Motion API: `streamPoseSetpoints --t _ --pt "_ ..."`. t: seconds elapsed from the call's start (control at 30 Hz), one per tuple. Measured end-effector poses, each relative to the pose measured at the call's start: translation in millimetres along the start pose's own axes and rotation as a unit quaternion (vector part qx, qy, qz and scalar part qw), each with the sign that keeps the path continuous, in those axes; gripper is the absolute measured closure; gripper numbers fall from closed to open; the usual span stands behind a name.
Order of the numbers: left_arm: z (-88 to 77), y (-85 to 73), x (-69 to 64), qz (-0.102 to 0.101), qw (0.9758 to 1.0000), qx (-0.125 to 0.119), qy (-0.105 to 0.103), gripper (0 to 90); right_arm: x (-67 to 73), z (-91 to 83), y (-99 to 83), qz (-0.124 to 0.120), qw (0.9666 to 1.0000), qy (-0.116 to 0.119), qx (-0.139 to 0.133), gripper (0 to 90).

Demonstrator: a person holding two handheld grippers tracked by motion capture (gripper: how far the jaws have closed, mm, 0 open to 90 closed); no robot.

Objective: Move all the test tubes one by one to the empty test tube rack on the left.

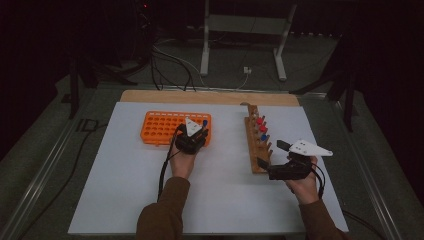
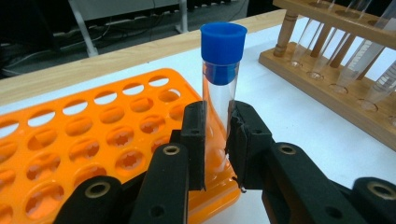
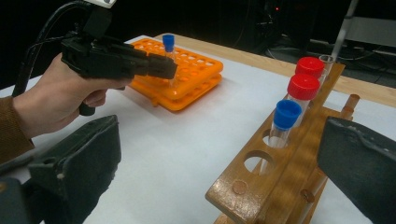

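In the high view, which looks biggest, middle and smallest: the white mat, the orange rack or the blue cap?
1. White mat, by far the biggest.
2. Orange rack.
3. Blue cap, just a tiny dot.

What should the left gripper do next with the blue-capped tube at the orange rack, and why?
Probably lower it a little further, then open. The left gripper is shut on the blue-capped tube, upright at a corner hole of the orange rack. Whether the tube's bottom is seated cannot be told.
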State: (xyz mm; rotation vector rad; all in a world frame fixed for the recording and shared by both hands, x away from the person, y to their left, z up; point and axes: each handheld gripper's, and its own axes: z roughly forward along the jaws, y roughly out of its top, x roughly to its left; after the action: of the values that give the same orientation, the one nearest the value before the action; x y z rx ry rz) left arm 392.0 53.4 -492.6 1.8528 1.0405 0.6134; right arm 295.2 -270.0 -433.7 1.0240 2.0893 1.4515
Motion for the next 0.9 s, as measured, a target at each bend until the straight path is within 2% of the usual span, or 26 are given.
streamPoseSetpoints --t 0.1,0.27,0.47,0.67,0.9 --pt "0.7 -0.1 -0.4 0.001 1.0000 0.003 0.001 77.5 0.6 1.1 -0.3 0.000 1.0000 0.002 0.003 0.3" --pt "4.6 -3.8 -1.9 0.010 0.9997 0.021 0.002 77.5 1.7 2.7 -0.2 -0.001 1.0000 0.003 0.004 0.3" --pt "3.9 -4.5 1.1 -0.003 0.9998 0.020 0.000 76.5 1.2 3.0 -0.1 -0.001 1.0000 0.002 0.004 0.3" --pt "-1.8 -6.5 6.3 -0.030 0.9995 0.009 -0.011 58.0 0.5 3.1 0.1 0.000 1.0000 0.001 0.004 0.3" --pt "-16.9 -7.5 15.7 -0.067 0.9972 -0.009 -0.033 48.1 -0.3 5.1 0.9 0.000 1.0000 -0.001 0.006 0.3"
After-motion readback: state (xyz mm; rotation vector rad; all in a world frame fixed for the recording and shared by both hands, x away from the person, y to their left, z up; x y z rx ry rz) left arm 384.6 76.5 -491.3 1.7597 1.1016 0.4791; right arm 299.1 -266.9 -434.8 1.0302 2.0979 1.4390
